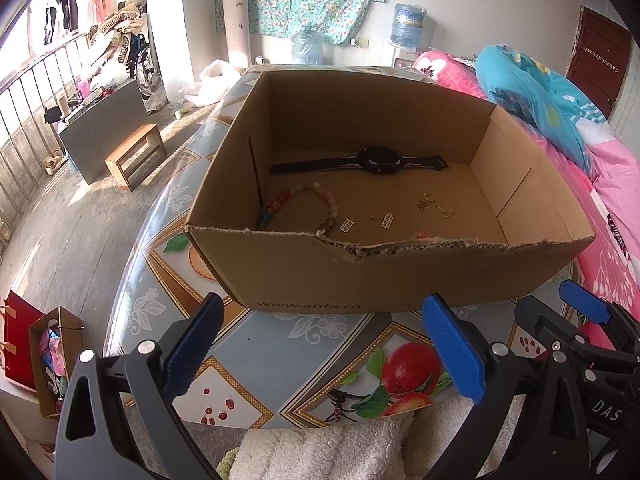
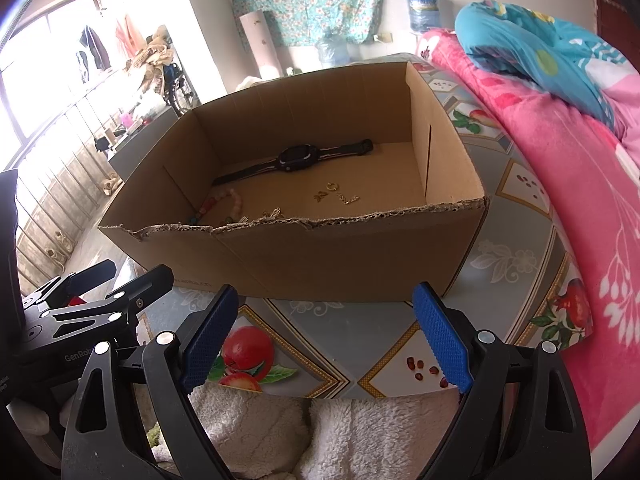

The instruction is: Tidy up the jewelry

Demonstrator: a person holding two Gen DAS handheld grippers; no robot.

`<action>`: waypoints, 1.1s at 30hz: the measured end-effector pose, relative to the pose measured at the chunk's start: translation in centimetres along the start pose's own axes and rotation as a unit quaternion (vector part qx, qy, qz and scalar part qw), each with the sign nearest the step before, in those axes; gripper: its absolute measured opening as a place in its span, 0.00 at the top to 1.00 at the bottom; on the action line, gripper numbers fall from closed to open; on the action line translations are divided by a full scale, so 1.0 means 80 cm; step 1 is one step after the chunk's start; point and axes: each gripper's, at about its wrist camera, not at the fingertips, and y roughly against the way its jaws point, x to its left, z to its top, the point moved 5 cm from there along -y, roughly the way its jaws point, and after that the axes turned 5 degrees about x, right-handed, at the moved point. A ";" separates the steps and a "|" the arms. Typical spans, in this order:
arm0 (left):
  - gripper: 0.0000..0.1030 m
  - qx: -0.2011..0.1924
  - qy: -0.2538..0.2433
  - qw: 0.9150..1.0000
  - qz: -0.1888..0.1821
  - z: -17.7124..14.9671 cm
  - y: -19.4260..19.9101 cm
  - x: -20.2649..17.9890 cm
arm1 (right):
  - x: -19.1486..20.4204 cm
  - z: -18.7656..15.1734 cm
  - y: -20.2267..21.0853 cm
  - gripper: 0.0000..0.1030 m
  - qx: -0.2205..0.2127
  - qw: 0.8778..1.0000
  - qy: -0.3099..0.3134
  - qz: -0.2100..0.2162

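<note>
Jewelry lies inside the cardboard box, beyond both open grippers.

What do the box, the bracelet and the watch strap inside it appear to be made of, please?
The box looks like plain brown corrugated cardboard; its torn front rim shows fluting. The bracelet is round, smooth beads, reddish to pale pink, possibly stone or glass. The watch strap looks like matte black rubber or silicone, though this is uncertain.
</note>
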 end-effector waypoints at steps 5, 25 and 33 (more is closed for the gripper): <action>0.06 0.003 0.003 1.000 0.001 -0.001 -0.003 0.002 | 0.000 -0.001 -0.001 0.18 0.001 1.000 0.000 0.000; 0.06 0.012 0.008 1.000 0.007 -0.002 -0.010 0.002 | 0.002 0.000 -0.006 0.18 0.004 1.000 -0.001 0.002; 0.06 0.012 0.008 1.000 0.008 -0.001 -0.010 0.003 | 0.000 -0.001 -0.008 0.18 0.006 1.000 -0.001 0.002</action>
